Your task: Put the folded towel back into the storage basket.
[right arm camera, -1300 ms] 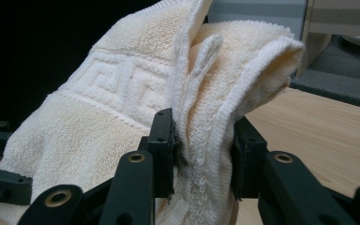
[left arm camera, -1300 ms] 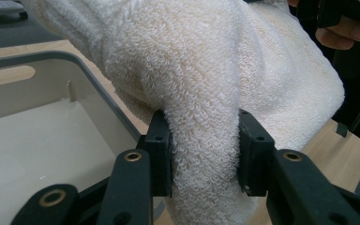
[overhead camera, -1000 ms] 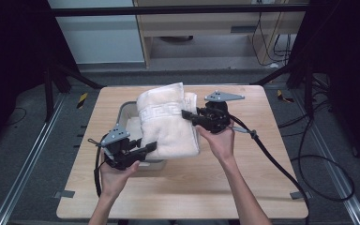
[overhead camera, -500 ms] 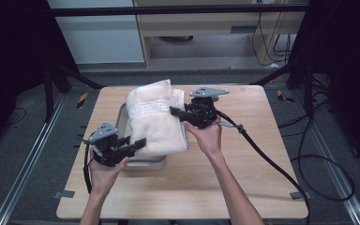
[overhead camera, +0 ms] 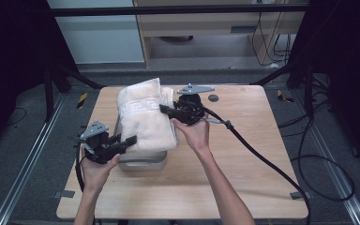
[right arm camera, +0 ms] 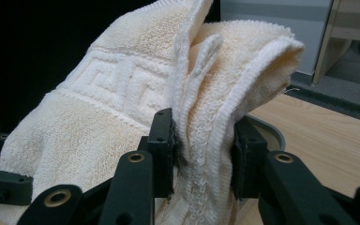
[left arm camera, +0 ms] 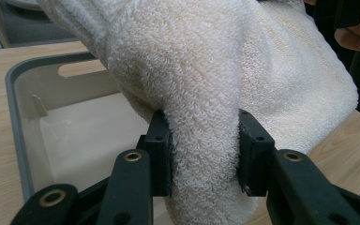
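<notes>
The folded cream towel (overhead camera: 145, 117) hangs between our two grippers, draped over the grey bin (overhead camera: 143, 163) near the left side of the wooden table (overhead camera: 243, 178), and over the last second we have carried it leftward and a little toward the far edge, so that it now sits more squarely above the bin. That suggests we are lining it up to lower it in, though from the high view we cannot tell whether its underside already touches the rim. Our left gripper (left arm camera: 201, 154) pinches a thick fold at the near corner, jaws pressed into the pile; our right gripper (right arm camera: 201, 154) clamps the bunched hems at the far end. Both forearms reach in from the near edge, the right extended further across.
</notes>
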`<state>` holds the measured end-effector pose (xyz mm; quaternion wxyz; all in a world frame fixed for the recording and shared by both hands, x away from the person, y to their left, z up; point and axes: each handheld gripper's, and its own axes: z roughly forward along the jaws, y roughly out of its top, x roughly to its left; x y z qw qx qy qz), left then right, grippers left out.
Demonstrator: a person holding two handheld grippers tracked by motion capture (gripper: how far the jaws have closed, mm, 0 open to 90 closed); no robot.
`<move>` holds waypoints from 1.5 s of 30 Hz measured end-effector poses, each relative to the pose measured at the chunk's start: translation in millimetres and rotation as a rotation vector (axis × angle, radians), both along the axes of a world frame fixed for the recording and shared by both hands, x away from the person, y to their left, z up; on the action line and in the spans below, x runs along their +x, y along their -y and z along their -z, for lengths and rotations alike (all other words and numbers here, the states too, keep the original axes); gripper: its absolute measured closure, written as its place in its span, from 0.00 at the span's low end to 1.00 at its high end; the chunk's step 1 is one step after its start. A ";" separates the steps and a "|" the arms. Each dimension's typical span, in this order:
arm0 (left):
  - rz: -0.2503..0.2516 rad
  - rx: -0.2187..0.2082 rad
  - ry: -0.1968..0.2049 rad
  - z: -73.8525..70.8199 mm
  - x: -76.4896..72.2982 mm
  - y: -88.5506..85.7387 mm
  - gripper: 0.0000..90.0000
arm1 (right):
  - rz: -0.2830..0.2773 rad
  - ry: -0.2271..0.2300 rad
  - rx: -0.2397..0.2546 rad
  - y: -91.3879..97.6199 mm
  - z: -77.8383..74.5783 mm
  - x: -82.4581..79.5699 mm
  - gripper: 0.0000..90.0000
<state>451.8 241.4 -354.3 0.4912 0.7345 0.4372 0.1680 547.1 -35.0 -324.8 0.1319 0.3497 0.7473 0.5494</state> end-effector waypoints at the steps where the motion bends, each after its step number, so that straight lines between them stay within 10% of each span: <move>1: -0.004 0.000 -0.002 0.3 0.4 -1.3 0.69 | 0.000 0.000 0.000 -1.7 0.8 0.9 0.74; 45: -0.074 0.077 -0.087 29.0 21.1 -27.9 0.69 | 0.010 -0.044 -0.025 -41.9 46.2 23.2 0.73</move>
